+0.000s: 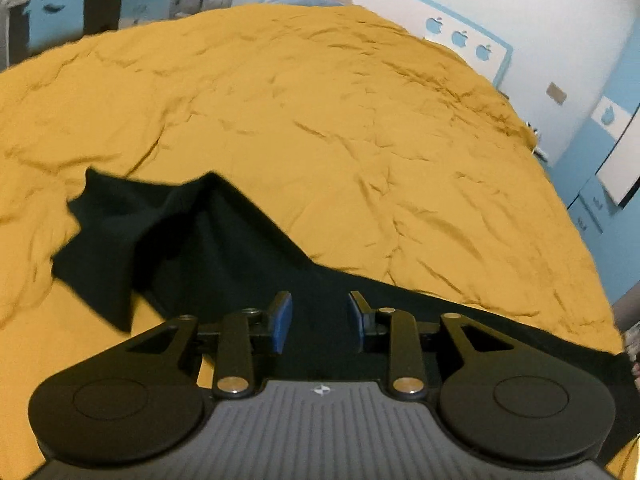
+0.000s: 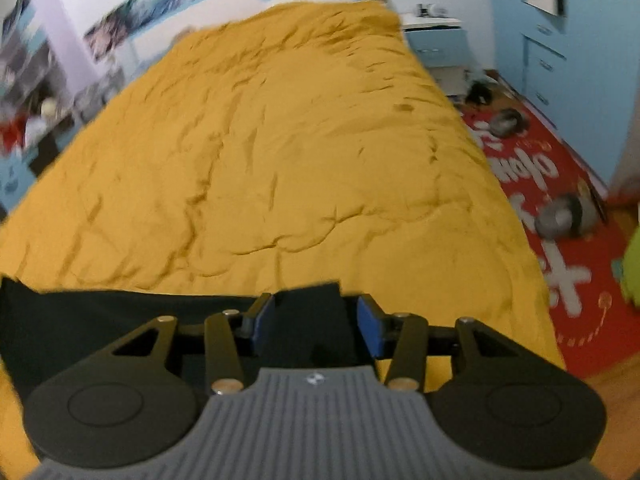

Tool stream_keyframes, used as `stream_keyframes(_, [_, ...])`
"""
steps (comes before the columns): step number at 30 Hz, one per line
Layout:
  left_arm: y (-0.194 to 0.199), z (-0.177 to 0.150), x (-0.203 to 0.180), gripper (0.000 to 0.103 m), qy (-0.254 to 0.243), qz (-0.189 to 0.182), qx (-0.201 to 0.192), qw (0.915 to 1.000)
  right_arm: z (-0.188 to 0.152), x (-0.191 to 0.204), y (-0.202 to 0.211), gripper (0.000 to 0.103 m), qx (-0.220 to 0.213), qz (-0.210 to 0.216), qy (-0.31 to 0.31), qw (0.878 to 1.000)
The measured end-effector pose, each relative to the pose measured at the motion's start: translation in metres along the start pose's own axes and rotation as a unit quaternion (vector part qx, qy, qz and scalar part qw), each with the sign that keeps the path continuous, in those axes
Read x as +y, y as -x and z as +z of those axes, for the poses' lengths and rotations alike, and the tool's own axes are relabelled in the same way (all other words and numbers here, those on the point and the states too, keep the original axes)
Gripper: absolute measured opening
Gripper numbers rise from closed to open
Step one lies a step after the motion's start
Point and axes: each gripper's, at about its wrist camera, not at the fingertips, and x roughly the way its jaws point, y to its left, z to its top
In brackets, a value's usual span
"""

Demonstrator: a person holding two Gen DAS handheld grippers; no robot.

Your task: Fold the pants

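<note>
Under both parted tongs, left tongs (image 1: 320,322), right tongs (image 2: 316,322), black pants (image 1: 224,248) on bedspread (image 1: 320,120)

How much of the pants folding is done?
Not much yet. The black pants lie rumpled on the yellow bed, with no neat fold showing. Right now both claws are open over the cloth: the left claw above the middle, the right claw around one edge. Gripping and all the folding are left.
</note>
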Motion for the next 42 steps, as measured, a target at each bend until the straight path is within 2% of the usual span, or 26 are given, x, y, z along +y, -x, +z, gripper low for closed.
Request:
stream_keyframes(4, [-0.021,0.010,-0.001,0.035,-0.017,0.008,0.003,0.9998,0.013,-0.012,-0.042,0.042,0.037,0.020,0.017,0.999])
stream_keyframes(5, [-0.025,0.011,0.000,0.035,-0.017,0.008,0.004,0.9998,0.013,-0.015,-0.049,0.035,0.044,0.028,0.017,0.998])
stream_keyframes(6, [-0.029,0.012,0.001,0.035,-0.019,0.009,0.005,0.9998,0.014,-0.015,-0.054,0.019,0.046,0.034,0.019,0.998])
stream_keyframes(8, [-0.040,0.014,0.002,0.035,-0.023,0.014,0.009,0.9996,0.012,-0.011,-0.052,0.005,0.040,0.035,0.039,0.998])
stream_keyframes(10, [-0.048,0.013,0.001,0.035,-0.027,0.016,0.009,0.9994,0.008,-0.007,-0.045,0.000,0.027,0.032,0.053,0.998])
stream_keyframes(14, [-0.059,0.011,-0.002,0.035,-0.029,0.015,0.009,0.9994,0.004,0.004,-0.027,0.000,-0.021,0.024,0.074,0.997])
stream_keyframes(17, [-0.068,0.009,-0.005,0.035,-0.033,0.021,0.013,0.9992,0.006,0.003,-0.024,0.000,-0.045,-0.011,0.068,0.997])
stream_keyframes(23, [-0.076,0.002,-0.002,0.035,-0.033,0.038,0.009,0.9987,-0.002,-0.005,-0.061,0.000,0.005,-0.042,0.046,0.998])
stream_keyframes(25, [-0.064,0.003,-0.001,0.035,-0.026,0.028,0.000,0.9993,-0.003,-0.011,-0.063,0.000,0.015,-0.046,0.018,0.999])
stream_keyframes(28, [-0.031,0.010,0.002,0.037,-0.022,-0.006,-0.030,0.9993,0.000,-0.005,-0.049,0.013,-0.006,-0.070,0.009,0.997])
stream_keyframes(29, [-0.020,0.012,0.004,0.037,-0.026,-0.009,-0.037,0.9989,0.000,-0.001,-0.041,0.023,-0.015,-0.072,0.013,0.997])
stream_keyframes(33, [0.023,0.020,0.018,0.044,-0.073,-0.014,-0.049,0.9960,-0.007,0.036,-0.007,0.024,-0.045,-0.057,0.013,0.997])
stream_keyframes(36, [0.041,0.020,0.034,0.047,-0.134,0.025,-0.035,0.9900,-0.022,0.079,0.007,0.031,-0.053,-0.026,0.009,0.998])
stream_keyframes(38, [0.046,0.016,0.047,0.051,-0.158,0.051,-0.020,0.9858,-0.039,0.114,0.007,0.033,-0.051,0.003,0.010,0.999])
stream_keyframes(42, [0.046,-0.004,0.074,0.060,-0.163,0.076,0.007,0.9836,-0.071,0.175,-0.007,0.033,-0.036,0.028,0.011,0.999])
